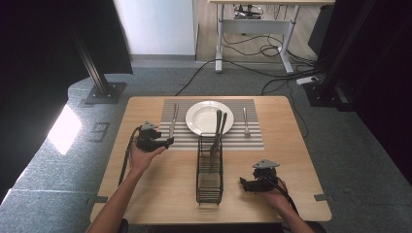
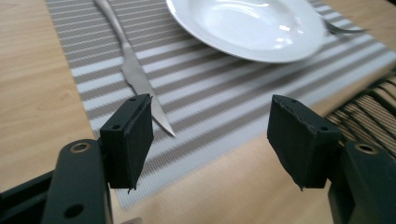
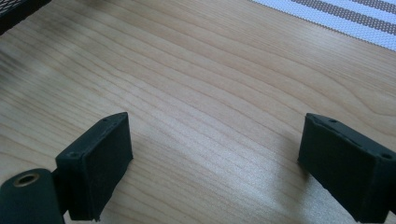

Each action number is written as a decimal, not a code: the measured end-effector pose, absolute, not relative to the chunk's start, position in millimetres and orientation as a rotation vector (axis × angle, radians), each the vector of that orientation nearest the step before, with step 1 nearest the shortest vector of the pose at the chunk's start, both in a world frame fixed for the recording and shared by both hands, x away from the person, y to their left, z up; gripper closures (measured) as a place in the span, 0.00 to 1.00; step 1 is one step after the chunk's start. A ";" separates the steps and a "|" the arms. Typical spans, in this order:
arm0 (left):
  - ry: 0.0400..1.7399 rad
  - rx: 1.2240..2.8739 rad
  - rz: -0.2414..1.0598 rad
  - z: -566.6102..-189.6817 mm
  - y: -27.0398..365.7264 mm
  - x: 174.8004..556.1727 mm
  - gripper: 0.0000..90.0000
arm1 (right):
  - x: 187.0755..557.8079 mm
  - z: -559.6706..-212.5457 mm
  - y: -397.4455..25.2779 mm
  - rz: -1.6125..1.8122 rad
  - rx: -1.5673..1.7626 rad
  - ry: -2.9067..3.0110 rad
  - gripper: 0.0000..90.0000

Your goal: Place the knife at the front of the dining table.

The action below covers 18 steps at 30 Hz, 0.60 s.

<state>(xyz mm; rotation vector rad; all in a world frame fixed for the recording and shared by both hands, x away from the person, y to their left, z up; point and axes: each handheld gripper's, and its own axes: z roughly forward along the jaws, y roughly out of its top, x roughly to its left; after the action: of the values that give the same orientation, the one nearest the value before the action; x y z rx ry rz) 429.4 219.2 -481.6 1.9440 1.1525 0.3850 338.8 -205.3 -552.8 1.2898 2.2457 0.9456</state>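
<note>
My left gripper [image 2: 210, 140] is empty, jaws spread wide, and the thing nearest it is the knife [image 2: 133, 70]. It is plain silver metal, lying flat on the striped placemat [image 2: 219, 98] just left of the white plate [image 2: 247, 28], not touching it. In the high view the knife [image 1: 172, 121] runs lengthwise away from me, parallel to the placemat's left edge. Its pointed blade tip faces me, close to the placemat's near edge, just ahead of my left jaw. The handle lies at the far end; its shape is blurred, so I can't tell its detail
</note>
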 end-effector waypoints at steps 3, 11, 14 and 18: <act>1.123 1.955 0.372 -479.1 219.1 408.0 0.35 | 338.7 -553.3 -205.3 0.951 1.289 2.241 0.10; 1.069 1.977 0.370 -480.2 219.9 375.1 0.35 | 339.4 -553.8 -205.0 0.953 1.285 2.238 0.10; 1.071 1.983 0.359 -482.2 219.6 370.8 0.35 | 339.3 -553.8 -205.1 0.954 1.284 2.239 0.10; 1.076 1.989 0.351 -485.6 220.2 367.0 0.35 | 339.5 -553.9 -205.3 0.956 1.282 2.240 0.10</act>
<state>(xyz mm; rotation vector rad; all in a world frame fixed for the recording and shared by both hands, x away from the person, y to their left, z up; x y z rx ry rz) 367.0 220.2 -485.6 1.9893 1.0764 0.3511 339.5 -205.3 -553.9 1.2815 2.2404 0.9557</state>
